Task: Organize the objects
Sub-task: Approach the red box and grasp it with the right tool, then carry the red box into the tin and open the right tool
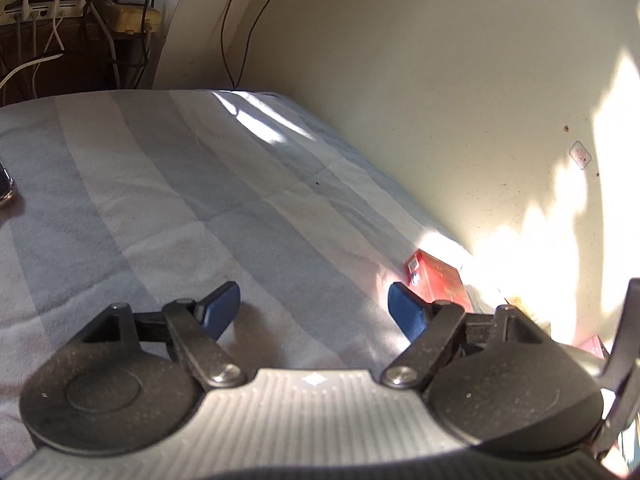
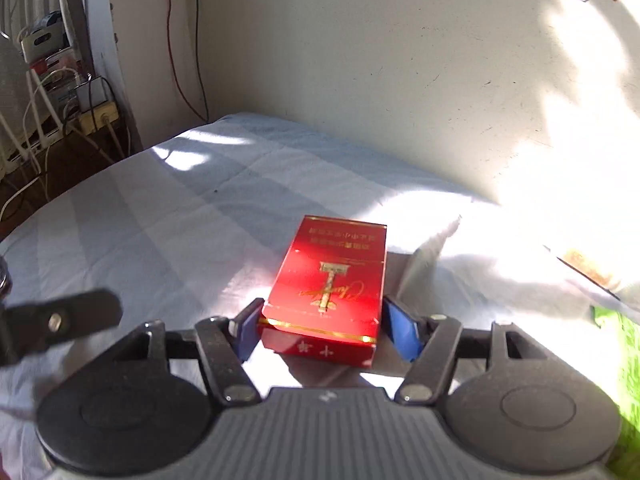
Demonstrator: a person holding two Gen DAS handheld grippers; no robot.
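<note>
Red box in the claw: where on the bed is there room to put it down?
The right gripper holds the red box. The striped blanket is bare from the left gripper out to the far bed edge by the wall. A phone sits at the left edge. The cluttered shelf of cables is beyond the bed.

A glossy red rectangular cigarette pack (image 2: pixel 326 288) with gold lettering lies flat, face up, lid end toward six o'clock, sunlit on striped bedding.
</note>
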